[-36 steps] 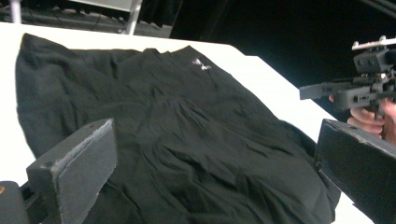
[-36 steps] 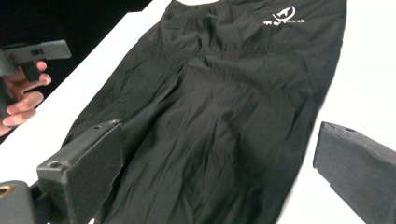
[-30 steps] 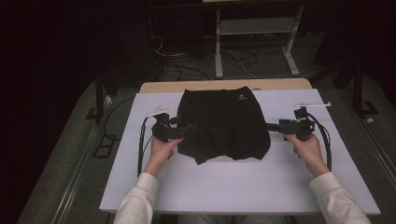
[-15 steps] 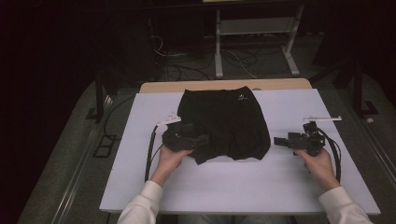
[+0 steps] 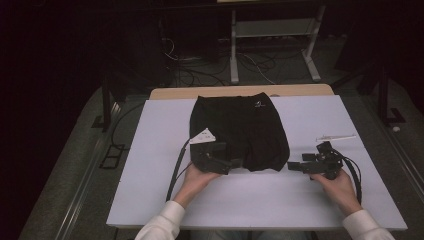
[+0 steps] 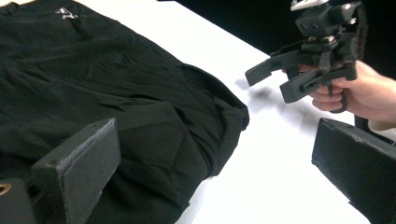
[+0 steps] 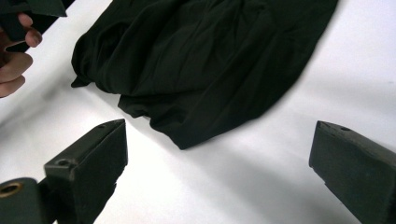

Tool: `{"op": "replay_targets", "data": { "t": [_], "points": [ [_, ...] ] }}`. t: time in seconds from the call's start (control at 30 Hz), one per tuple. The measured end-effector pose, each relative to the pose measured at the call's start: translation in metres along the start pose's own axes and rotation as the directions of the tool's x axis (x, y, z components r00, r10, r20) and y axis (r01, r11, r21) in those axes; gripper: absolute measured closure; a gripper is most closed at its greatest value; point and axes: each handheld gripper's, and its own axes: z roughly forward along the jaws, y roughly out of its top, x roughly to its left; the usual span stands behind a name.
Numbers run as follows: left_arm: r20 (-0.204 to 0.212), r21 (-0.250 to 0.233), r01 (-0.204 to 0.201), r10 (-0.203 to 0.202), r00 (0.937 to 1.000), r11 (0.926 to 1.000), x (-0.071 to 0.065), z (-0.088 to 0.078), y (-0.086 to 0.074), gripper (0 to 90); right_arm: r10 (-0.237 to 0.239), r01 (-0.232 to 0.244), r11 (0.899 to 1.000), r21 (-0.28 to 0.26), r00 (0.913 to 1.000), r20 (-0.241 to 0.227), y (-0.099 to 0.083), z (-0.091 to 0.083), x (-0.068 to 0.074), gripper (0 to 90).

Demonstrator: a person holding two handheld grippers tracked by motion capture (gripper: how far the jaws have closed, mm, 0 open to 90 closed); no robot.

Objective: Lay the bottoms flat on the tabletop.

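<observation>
White sheeting covers the desk, set in a dark room with cables and a metal stand behind it, and on that sheet the work is seen to have shifted. Compared with a second ago, both tongs have been drawn back toward the person's side: the left tongs, then at the left side of the black folded fabric garment, are now held at its near left corner, and the right tongs, then close to the right side, have been pulled clear onto bare sheet just beside the near right edge. A release after a fold or smoothing pass is suggested, with a fresh grip probably to follow. The left tongs are spread wide, one jaw over the cloth, nothing being pinched; whether that jaw touches cannot be told. The right tongs are likewise wide apart and empty. The garment lies flat at mid-desk, a white tag showing at its left edge.
</observation>
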Motion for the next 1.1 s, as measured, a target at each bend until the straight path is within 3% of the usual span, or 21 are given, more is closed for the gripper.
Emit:
{"op": "replay_targets", "data": {
  "t": [0.33,0.63,0.87,0.93,1.07,1.1],
  "points": [
    [0.042,0.063,-0.045,0.042,0.9982,0.9970,-0.021,0.030,0.003,14.3,-0.012,0.012,1.000,0.018,0.9999,0.002,0.000,0.006,0.006,7.0],
    [0.011,0.124,-0.023,0.021,0.9997,0.9920,-0.020,0.053,-0.001,19.5,-0.024,0.024,0.999,0.028,0.9997,0.004,0.001,0.010,0.010,9.0],
    [-0.040,0.207,0.016,-0.008,0.9992,0.9782,-0.011,0.060,-0.006,25.6,-0.024,0.024,0.998,0.050,0.9995,0.018,0.002,0.016,0.011,14.0],
    [-0.049,0.238,0.013,-0.001,0.9988,0.9711,-0.009,0.061,-0.007,33.2,-0.031,0.029,0.998,0.056,0.9992,0.026,0.003,0.019,0.013,15.1],
    [-0.034,0.307,-0.008,0.019,0.9992,0.9518,-0.007,0.067,-0.010,58.8,-0.027,0.024,0.997,0.067,0.9981,0.055,0.007,0.025,0.017,25.4],
    [-0.033,0.312,-0.012,0.024,0.9992,0.9501,-0.007,0.069,-0.010,62.9,-0.032,0.028,0.997,0.071,0.9980,0.055,0.008,0.028,0.018,27.3]
  ]
}}
